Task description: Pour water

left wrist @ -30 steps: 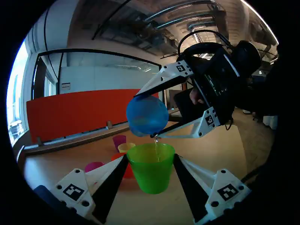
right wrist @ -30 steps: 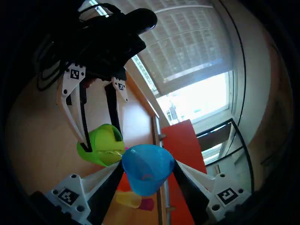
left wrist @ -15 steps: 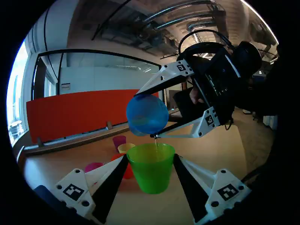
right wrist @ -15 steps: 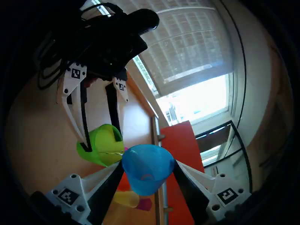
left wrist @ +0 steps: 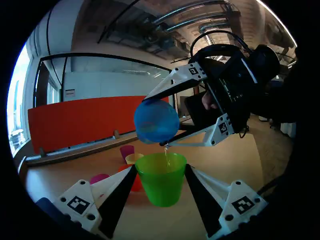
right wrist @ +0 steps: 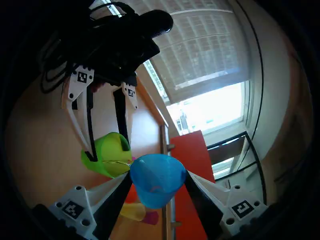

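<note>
**Pour running: blue into green**

left hand-held gripper (left wrist: 161,170) pinches green cup (left wrist: 161,184) upright between its fingers as the catcher. right hand-held gripper (right wrist: 158,176) pinches blue cup (right wrist: 157,186), tipped just above; thin stream (left wrist: 166,153) lands inside the rim (little margin). spare cups (left wrist: 129,152) beyond on desk (left wrist: 228,160); rightward looks open.

The left gripper (left wrist: 160,170) is pointing level, both fingers pressing the green cup (left wrist: 161,188); the right gripper (right wrist: 158,176) is lying rolled sideways, one finger above the other, clamping the blue cup (right wrist: 156,184); a hand (left wrist: 207,102) is gripping its handle.
</note>
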